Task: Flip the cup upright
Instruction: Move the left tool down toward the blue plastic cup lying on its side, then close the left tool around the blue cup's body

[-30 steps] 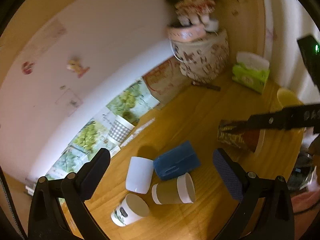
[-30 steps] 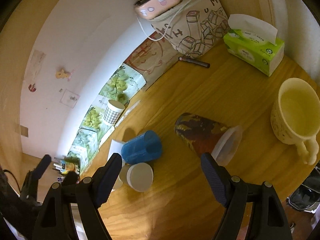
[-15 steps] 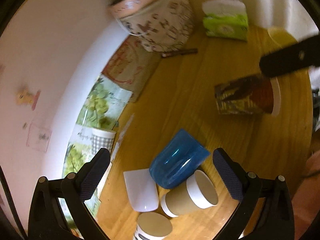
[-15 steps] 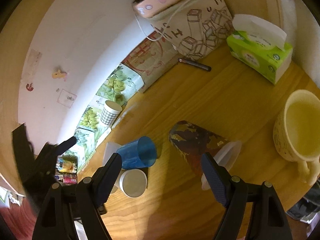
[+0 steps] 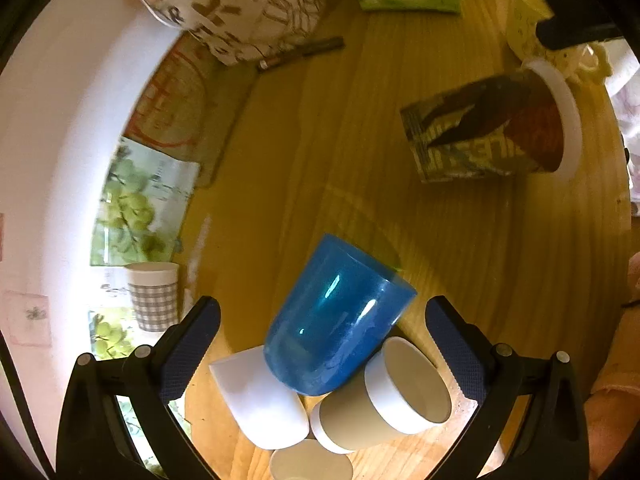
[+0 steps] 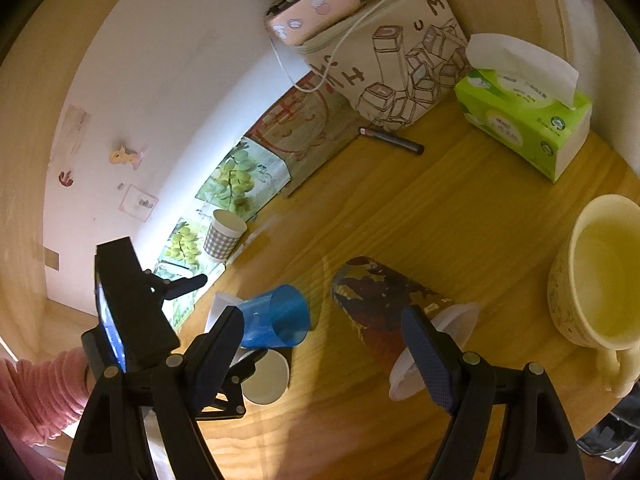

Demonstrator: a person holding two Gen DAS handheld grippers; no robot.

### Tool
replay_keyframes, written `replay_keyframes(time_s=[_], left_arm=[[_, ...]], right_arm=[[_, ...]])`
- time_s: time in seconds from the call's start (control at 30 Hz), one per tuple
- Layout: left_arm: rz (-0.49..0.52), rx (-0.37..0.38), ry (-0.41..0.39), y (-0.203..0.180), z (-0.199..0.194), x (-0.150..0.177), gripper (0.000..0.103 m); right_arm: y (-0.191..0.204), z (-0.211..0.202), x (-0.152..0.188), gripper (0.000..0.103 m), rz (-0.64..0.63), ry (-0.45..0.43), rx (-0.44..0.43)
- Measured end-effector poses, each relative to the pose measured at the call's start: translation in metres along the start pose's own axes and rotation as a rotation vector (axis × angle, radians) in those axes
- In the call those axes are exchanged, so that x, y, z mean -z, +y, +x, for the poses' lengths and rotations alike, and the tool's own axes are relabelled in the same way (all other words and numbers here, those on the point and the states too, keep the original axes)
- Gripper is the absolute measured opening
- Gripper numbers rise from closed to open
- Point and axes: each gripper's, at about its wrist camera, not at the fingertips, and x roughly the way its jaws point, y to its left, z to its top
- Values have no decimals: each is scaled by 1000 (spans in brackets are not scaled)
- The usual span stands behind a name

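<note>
A blue translucent cup (image 5: 336, 316) lies on its side on the wooden table (image 5: 460, 248), resting against a white cup (image 5: 256, 396) and a tan paper cup with a white rim (image 5: 384, 396), both on their sides. My left gripper (image 5: 320, 336) is open, its fingers either side of the blue cup, not touching. A patterned cup with a white lid (image 5: 492, 128) lies on its side further right. My right gripper (image 6: 324, 344) is open above the table, with the patterned cup (image 6: 392, 316) near its right finger and the blue cup (image 6: 276, 320) by its left finger.
A checked paper cup (image 6: 224, 234) stands upright by the wall. A yellow mug (image 6: 600, 272) stands at the right, a green tissue box (image 6: 524, 120) and a printed bag (image 6: 400, 60) at the back, a pen (image 6: 392, 141) in front of the bag. Another cup rim (image 5: 310, 460) shows at the bottom.
My left gripper has come down and forward, so the blue cup now sits between its open fingers. My right gripper has drifted back slightly; the patterned cup has not moved.
</note>
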Motion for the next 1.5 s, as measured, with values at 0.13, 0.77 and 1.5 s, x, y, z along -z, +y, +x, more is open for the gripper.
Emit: replay_keyframes(time_s=[0.13, 0.77, 1.5], left_arm=[[-3, 30, 46, 2, 15, -2, 102], [-65, 198, 128, 26, 62, -18, 97], [-298, 284, 216, 92, 101, -14, 76]], right_arm=[[-3, 2, -2, 82, 15, 0, 0], [-3, 4, -14, 82, 26, -47, 22], [1, 14, -16, 82, 31, -30, 21]])
